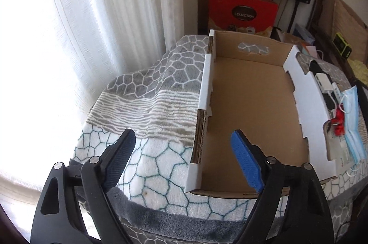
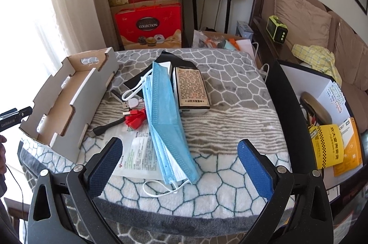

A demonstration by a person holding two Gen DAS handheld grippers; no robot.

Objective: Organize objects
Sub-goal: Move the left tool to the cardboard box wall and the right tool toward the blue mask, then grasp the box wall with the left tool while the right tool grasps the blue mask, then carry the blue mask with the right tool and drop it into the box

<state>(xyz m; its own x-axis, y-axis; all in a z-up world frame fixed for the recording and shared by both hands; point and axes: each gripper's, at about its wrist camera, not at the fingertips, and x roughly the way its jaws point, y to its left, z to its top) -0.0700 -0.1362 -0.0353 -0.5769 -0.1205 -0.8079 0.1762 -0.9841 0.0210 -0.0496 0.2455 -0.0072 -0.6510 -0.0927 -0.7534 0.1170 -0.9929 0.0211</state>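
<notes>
Clutter awaits sorting on a patterned blanket (image 2: 230,92) as two hand-held grippers hover with nothing in either. In the right wrist view, the right gripper (image 2: 181,168) stands with its jaws wide apart at the bottom of the frame, directly over the near end of a stack of blue face masks (image 2: 165,115) lying lengthwise at centre. Beside the masks, toward upper centre, rests a printed box (image 2: 192,92); to their left sit a white cable (image 2: 133,94), red USB connectors (image 2: 135,121) and a white printed packet (image 2: 140,152) partly under the masks. The cardboard tray (image 2: 92,92), at centre left of that frame, holds nothing visible. The left wrist view shows the left gripper (image 1: 181,163), jaws likewise spread, poised at the tray's near left corner, with the tray's bare floor filling the centre of the frame. Sorting appears to be at its start, with the first pick still to be made. That pick would likely call for the right gripper to drop onto the masks, pinch the limp stack without snagging the ear loops (image 2: 158,188), and carry it left into the tray.
</notes>
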